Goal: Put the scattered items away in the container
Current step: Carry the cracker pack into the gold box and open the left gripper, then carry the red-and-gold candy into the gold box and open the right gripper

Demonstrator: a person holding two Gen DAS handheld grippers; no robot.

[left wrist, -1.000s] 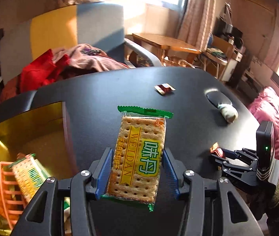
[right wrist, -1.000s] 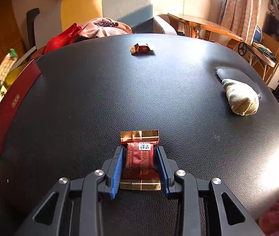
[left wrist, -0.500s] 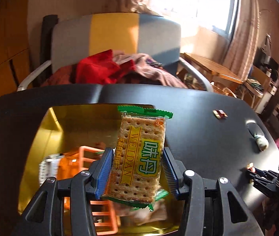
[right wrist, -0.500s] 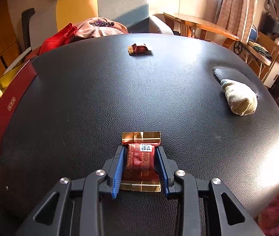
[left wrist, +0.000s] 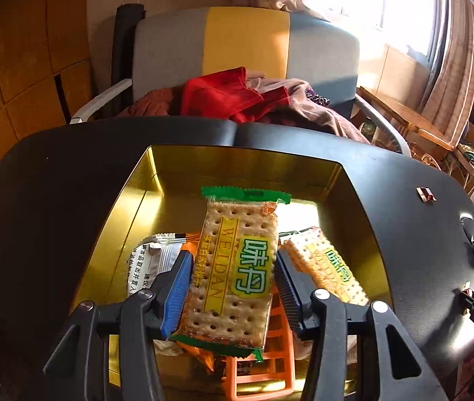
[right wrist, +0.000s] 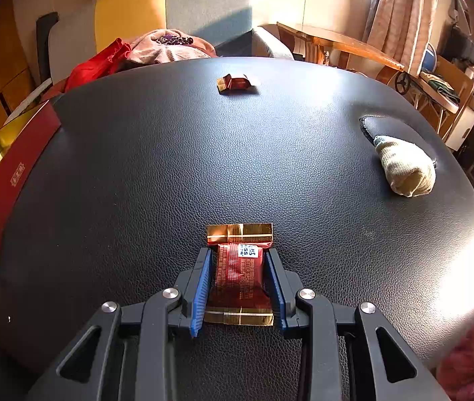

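Left gripper (left wrist: 231,287): clamped on cracker packet (left wrist: 233,267), poised above gold-lined container (left wrist: 247,167) for release | Right gripper (right wrist: 238,284): pinching red chocolate bar (right wrist: 239,274) on black table (right wrist: 136,183), likely next to go in

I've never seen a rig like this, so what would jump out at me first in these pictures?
Probably the cracker packet clamped in the left gripper, held over the gold box that already holds snacks. Then the red chocolate bar pinched by the right gripper on the black table.
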